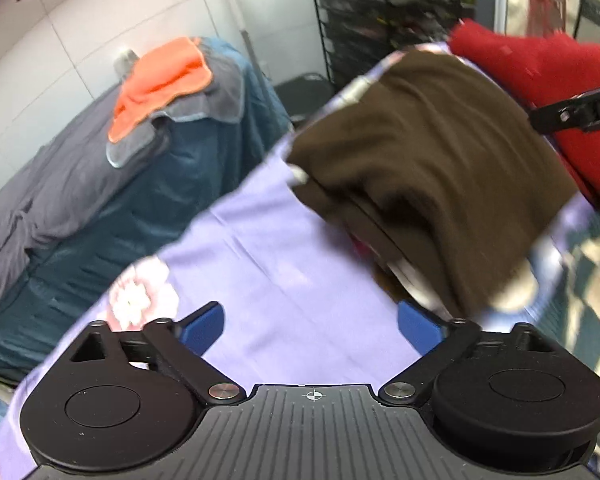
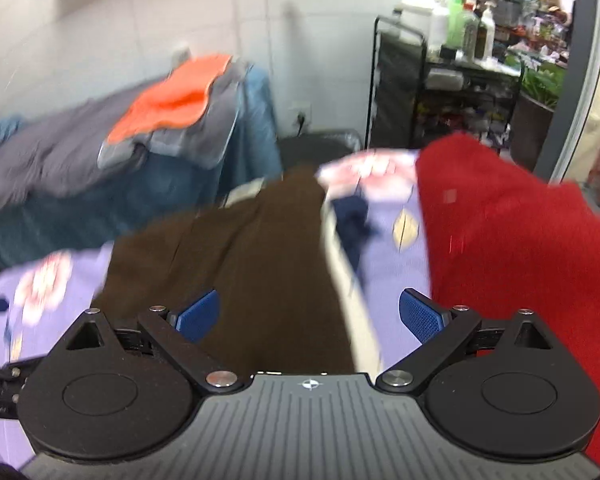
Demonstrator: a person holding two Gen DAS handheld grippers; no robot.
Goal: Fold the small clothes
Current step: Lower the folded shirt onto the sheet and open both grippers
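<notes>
Both tongs angle steeply down over a lavender floral sheet (image 1: 284, 248), each with its blue ribbed pads spread wide and gripping nothing. The left tongs (image 1: 310, 326) hang above bare sheet, just short of the brown garment (image 1: 440, 152). The right tongs (image 2: 310, 316) hang directly over that same brown garment (image 2: 236, 248), one pad above the cloth, the other above the sheet (image 2: 396, 272) beside it.

The brown garment, soft and knit-like, lies folded into a long strip on the sheet; motion blur hides its edges, so the fold's neatness is hard to judge. A thick red garment (image 2: 520, 260) lies just beside the brown one, with a small navy cloth (image 2: 354, 220) between them. Beyond the brown garment, an orange cloth (image 1: 164, 76) on a grey towel (image 1: 212, 104) tops a draped blue-grey heap, and a black wire rack (image 2: 452, 92) carries bottles.
</notes>
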